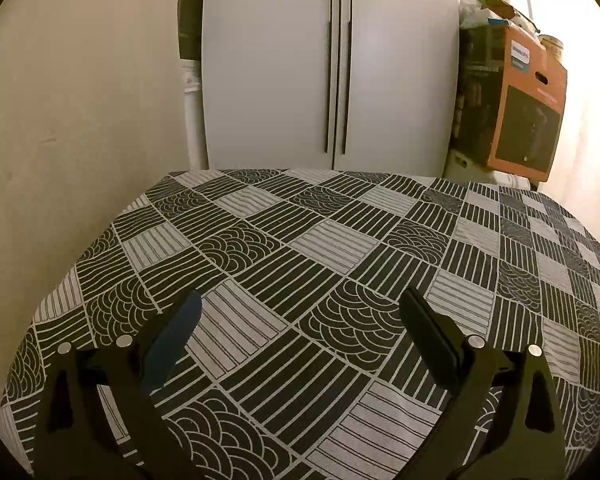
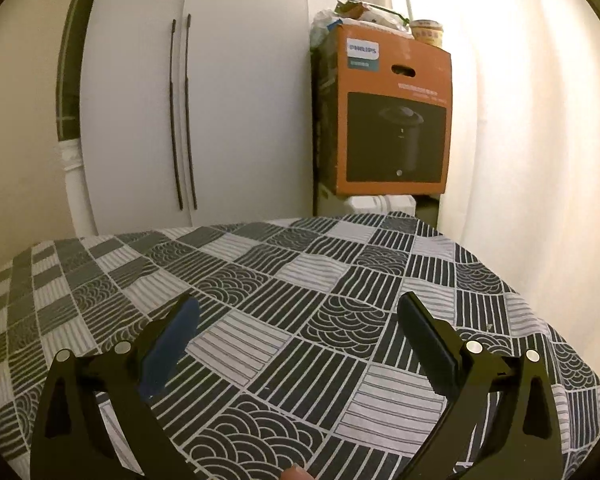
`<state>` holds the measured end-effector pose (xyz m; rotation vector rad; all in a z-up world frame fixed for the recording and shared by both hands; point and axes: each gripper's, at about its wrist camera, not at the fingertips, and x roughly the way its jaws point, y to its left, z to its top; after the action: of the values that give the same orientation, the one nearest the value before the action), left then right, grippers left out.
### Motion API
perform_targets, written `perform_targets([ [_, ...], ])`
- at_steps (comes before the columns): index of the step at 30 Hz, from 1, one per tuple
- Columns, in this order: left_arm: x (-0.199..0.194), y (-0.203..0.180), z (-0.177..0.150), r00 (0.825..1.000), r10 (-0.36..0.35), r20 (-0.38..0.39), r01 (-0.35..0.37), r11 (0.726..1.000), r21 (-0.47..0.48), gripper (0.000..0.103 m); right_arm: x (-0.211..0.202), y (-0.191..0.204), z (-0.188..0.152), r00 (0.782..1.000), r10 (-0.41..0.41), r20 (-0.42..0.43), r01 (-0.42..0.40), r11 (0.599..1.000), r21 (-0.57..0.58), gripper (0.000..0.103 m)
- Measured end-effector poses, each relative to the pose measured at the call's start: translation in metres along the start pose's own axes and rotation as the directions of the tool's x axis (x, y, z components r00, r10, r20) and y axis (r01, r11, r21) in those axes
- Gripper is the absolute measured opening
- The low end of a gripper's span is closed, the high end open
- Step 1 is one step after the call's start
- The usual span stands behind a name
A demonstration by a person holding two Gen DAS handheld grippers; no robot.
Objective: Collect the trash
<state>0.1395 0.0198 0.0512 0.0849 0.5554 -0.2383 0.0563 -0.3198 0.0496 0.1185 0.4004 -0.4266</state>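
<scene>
No trash shows in either view. My left gripper [image 1: 300, 300] hangs open above a table covered with a black-and-white patterned cloth [image 1: 320, 240], with nothing between its fingers. In the right wrist view my right gripper [image 2: 298, 302] is also open and empty over the same cloth [image 2: 280, 280]. A fingertip of the person [image 2: 294, 472] peeks in at the bottom edge of that view.
A white two-door fridge [image 1: 332, 60] stands right behind the table. An orange Philips carton [image 2: 392, 112] with bags and a cup on top sits at the back right. A plain wall [image 1: 80, 120] runs along the left, a pale curtain [image 2: 520, 140] along the right.
</scene>
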Motion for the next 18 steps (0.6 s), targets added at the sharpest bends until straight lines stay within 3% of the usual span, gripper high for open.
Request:
perform_targets([
  [18, -0.0031, 0.0007, -0.0002, 1.000, -0.022, 0.008, 0.022, 1.000, -0.006, 0.097, 0.0018, -0.0030, 0.0009, 1.000, 0.011, -0.013, -0.011, 1.000, 0.013, 0.095],
])
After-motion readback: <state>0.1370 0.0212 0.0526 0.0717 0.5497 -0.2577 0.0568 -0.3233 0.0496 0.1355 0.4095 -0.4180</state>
